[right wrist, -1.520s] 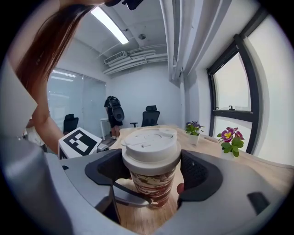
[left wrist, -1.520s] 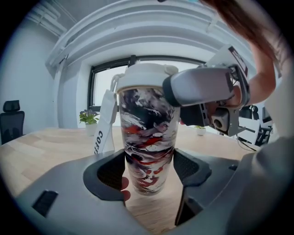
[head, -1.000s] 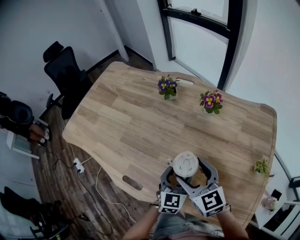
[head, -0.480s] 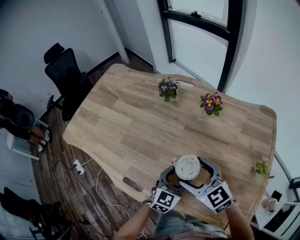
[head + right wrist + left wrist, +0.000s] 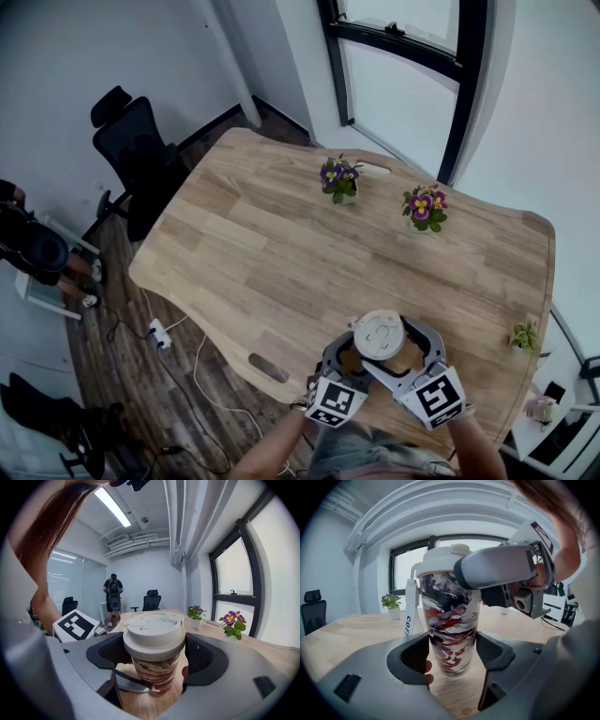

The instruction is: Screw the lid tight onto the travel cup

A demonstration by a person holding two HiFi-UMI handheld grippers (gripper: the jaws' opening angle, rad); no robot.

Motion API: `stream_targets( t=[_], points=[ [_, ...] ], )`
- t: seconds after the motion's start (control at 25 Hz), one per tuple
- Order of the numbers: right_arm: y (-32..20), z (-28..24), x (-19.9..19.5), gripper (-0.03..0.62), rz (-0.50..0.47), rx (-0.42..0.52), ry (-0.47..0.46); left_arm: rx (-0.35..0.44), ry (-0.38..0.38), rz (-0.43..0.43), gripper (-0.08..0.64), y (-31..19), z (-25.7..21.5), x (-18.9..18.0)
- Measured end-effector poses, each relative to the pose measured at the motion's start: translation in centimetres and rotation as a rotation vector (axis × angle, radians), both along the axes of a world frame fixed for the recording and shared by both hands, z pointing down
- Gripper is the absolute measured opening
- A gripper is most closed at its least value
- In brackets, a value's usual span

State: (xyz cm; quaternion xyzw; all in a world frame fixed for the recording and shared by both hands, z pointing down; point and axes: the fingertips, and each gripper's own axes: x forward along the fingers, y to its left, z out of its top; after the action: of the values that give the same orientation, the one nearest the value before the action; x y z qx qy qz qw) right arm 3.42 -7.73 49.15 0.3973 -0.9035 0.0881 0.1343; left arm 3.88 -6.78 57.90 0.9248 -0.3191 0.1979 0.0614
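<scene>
The travel cup point(image 5: 449, 620), patterned in red, black and white, stands on the wooden table point(image 5: 281, 253) near its front edge. Its white lid point(image 5: 380, 335) sits on top. My left gripper point(image 5: 451, 651) is shut on the cup's body low down, with a pad touching each side. My right gripper point(image 5: 154, 651) is shut on the lid point(image 5: 154, 632), its pads pressed on the rim. In the head view the left gripper point(image 5: 352, 363) and the right gripper point(image 5: 394, 345) meet at the cup from the near side. A white strap point(image 5: 411, 609) hangs beside the cup.
Two potted flowers point(image 5: 338, 178) point(image 5: 424, 206) stand at the table's far side, and a small green plant point(image 5: 523, 334) at its right edge. A black office chair point(image 5: 141, 155) is off the far left corner. A person point(image 5: 112, 592) stands far behind the table.
The right gripper's marker cube has swung a little to the right around the cup. The cup and the left gripper stay almost where they were.
</scene>
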Motion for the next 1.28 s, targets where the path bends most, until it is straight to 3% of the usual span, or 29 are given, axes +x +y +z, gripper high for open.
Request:
stream_targets(
  t=[0.36, 0.48, 0.68, 1.0, 1.12, 1.28],
  points=[
    [0.1, -0.1, 0.4, 0.385, 0.153, 0.007, -0.036, 0.011, 0.002, -0.174, 0.307, 0.1, -0.1, 0.2],
    [0.1, -0.1, 0.6, 0.385, 0.16, -0.005, -0.06, 0.019, 0.007, -0.199, 0.307, 0.1, -0.2, 0.4],
    [0.3, 0.3, 0.4, 0.385, 0.084, -0.025, -0.027, 0.014, 0.006, -0.122, 0.305, 0.3, 0.0, 0.4],
    [0.9, -0.5, 0.5, 0.385, -0.04, -0.005, 0.044, -0.008, -0.004, 0.11, 0.304, 1.2, 0.1, 0.8],
    [0.9, -0.6, 0.4, 0.385, -0.048, -0.003, 0.044, -0.016, -0.012, 0.124, 0.304, 1.3, 0.2, 0.8],
    [0.7, -0.6, 0.6, 0.385, 0.02, 0.017, 0.032, -0.018, -0.01, 0.073, 0.304, 1.2, 0.0, 0.9]
  ],
)
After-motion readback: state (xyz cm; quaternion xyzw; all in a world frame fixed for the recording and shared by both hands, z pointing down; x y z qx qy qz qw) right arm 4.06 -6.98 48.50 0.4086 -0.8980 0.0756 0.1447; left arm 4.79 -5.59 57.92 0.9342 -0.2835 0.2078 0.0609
